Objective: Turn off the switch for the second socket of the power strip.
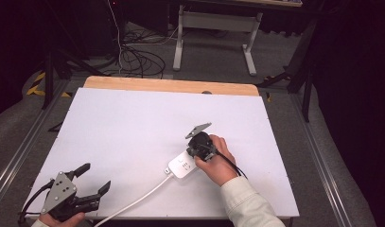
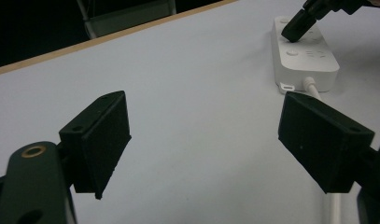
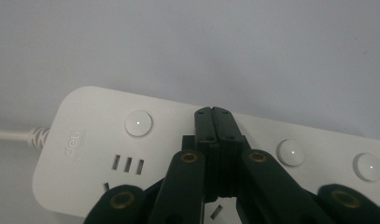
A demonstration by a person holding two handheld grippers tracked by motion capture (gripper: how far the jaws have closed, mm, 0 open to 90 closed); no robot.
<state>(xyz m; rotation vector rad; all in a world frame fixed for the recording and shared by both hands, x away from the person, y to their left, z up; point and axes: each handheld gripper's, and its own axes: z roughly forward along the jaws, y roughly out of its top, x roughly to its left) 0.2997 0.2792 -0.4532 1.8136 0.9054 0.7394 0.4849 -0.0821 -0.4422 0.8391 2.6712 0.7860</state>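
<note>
the power strip (image 1: 183,165) lies on the white counter (image 1: 133,123), a little toward the near edge, its cord (image 1: 133,201) trailing off toward the person. everything here reads off that strip. the right gripper (image 1: 199,144) is down on the strip's top, jaws pressed together with nothing between them, tip planted on the plastic between two round switch buttons (image 3: 138,123). in the right gripper view the nearest button (image 3: 291,152) sits just beside the tip, not under it, so this looks like a button press that is slightly off target.

the left gripper (image 1: 93,179) waits well apart from the strip, off toward the cord's side, jaws wide apart and holding nothing.

to do this well, i'd say slide the closed tip sideways onto the button's centre, then push straight down; a slanted push could skid off the dome or shove the light strip along the counter. if it starts to slip, the idle left gripper could steady the cord end.
</note>
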